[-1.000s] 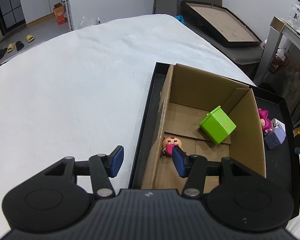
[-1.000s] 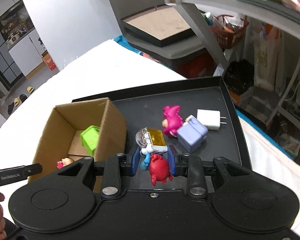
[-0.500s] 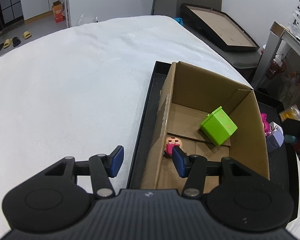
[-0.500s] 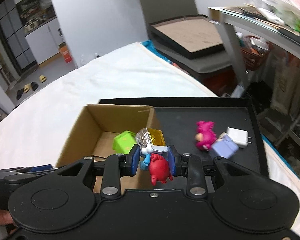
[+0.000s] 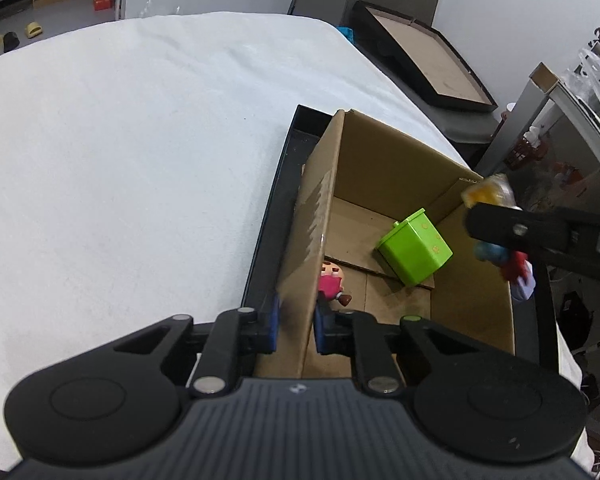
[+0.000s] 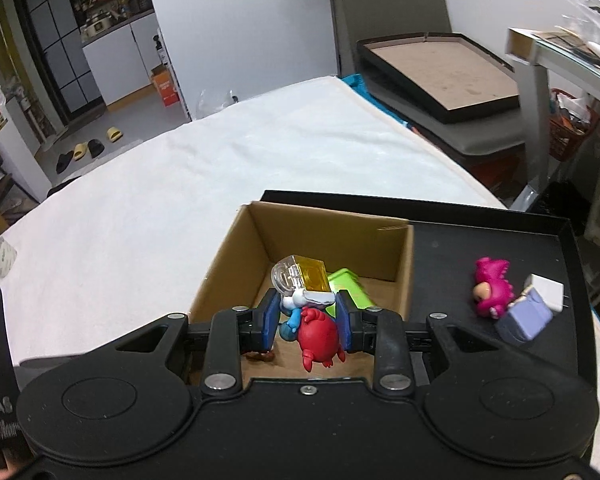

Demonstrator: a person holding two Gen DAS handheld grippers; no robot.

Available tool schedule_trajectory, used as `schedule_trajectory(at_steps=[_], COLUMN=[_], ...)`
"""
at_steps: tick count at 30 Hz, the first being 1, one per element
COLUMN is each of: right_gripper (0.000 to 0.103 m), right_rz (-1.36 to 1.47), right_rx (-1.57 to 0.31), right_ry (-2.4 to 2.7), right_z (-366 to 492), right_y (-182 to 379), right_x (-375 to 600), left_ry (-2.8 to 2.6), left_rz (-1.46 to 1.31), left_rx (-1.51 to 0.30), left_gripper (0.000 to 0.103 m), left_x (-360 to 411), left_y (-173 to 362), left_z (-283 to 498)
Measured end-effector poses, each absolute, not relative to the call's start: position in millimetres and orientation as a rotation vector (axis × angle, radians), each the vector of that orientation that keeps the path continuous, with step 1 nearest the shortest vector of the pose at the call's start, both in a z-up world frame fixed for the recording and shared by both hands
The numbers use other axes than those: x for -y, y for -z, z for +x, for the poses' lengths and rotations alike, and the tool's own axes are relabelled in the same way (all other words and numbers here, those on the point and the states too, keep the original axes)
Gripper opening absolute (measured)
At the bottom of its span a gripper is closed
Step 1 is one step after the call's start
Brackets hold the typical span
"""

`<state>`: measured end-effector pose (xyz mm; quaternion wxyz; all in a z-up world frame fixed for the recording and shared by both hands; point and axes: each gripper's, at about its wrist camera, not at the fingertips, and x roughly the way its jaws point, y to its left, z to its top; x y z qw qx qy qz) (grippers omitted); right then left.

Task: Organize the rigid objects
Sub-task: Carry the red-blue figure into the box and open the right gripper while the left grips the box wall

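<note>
An open cardboard box stands in a black tray. Inside it lie a green cube and a small pink doll. My left gripper is closing, and its blue pads press on the box's near left wall. My right gripper is shut on a red and blue toy figure with a clear yellow block on top. It holds the figure above the box, over the green cube. In the left wrist view the figure hangs at the box's right wall.
On the tray right of the box lie a pink dinosaur figure, a lilac toy and a white charger. A white cloth covers the table to the left. A chair holding a second tray stands beyond.
The left jaws have closed from wide open onto the box's left wall. The right gripper has carried the figure leftward from above the tray to above the box.
</note>
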<state>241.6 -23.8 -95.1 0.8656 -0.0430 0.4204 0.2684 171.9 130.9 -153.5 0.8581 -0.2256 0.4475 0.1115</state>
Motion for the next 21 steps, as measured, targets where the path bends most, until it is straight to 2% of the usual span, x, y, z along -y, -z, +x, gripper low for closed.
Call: schedule_trajectory(at_steps=[15, 17, 18, 21], right_gripper=[0.031, 0.037, 0.046, 0.047], right_rz=[-0.093, -0.064, -0.052, -0.040], right_rx=[-0.895, -0.878, -0.879, -0.879], right_ry=[-0.599, -0.612, -0.616, -0.609], right_z=[246.4, 245.8, 245.6, 244.3], right_y=[103.3, 100.1, 99.1, 97.5], right_x=[-14.0, -12.5, -11.2, -5.8], left_ry=[-0.209, -0.209, -0.211, -0.207], left_rz=[-0.515, -0.515, -0.516, -0.518], left_rx=[-0.932, -0.933, -0.935, -0.929], left_gripper=[0.016, 0.016, 0.016, 0.017], left_x=[-138.6, -138.9, -139.1, -139.4], left_y=[156.6, 156.7, 157.0, 156.7], left_z=[168.1, 168.2, 168.1, 167.3])
